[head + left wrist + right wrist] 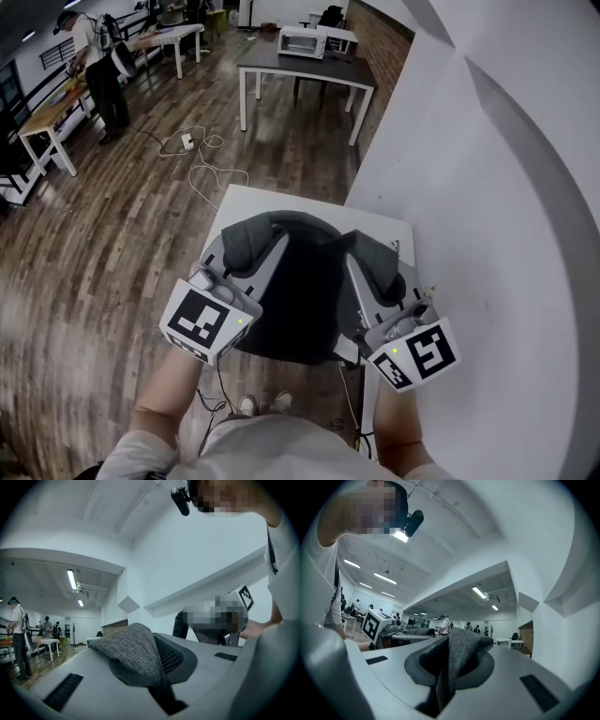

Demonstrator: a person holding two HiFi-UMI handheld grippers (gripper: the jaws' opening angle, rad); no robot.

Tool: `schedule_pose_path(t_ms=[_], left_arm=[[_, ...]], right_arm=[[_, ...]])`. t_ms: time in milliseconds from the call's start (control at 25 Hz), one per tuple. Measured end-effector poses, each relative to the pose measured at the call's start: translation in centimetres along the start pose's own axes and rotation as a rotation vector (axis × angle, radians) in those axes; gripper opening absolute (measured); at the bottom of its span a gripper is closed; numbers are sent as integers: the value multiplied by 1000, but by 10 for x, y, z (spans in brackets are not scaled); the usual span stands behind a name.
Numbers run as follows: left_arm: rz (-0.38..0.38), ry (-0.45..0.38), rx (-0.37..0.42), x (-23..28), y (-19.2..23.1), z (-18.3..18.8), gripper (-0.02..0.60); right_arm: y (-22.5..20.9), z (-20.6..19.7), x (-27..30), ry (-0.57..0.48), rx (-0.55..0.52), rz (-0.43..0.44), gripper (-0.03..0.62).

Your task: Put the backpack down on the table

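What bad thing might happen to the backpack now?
1. Each claw pinches only one grey strap: the left claw on the left strap, the right claw on the right strap. If one strap slips, the backpack could drop lopsided.
2. The backpack hides the near part of the small white table. Set down too close to the person, it might tip off onto the floor.

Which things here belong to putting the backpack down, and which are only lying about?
For the job: backpack; left strap, clamped in the left gripper; right strap, clamped in the right gripper; white table underneath.
Lying about: white oven on a far table; floor cables; person at a bench.
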State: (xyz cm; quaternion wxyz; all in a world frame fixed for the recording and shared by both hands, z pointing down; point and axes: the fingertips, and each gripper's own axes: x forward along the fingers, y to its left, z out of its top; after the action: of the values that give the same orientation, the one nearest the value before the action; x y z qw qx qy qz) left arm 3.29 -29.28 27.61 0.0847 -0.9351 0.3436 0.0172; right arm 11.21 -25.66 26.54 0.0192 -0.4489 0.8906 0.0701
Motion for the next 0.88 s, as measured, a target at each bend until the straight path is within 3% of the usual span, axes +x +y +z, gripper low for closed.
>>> schedule_pose_path(t_ms=[480, 880], left_arm=[[0, 171, -139, 33, 24, -101, 44], [45, 278, -167, 57, 46, -170, 82]], right_arm=[[-30, -91, 42, 176, 60, -55, 54], [-45, -170, 61, 323, 104, -95, 54]])
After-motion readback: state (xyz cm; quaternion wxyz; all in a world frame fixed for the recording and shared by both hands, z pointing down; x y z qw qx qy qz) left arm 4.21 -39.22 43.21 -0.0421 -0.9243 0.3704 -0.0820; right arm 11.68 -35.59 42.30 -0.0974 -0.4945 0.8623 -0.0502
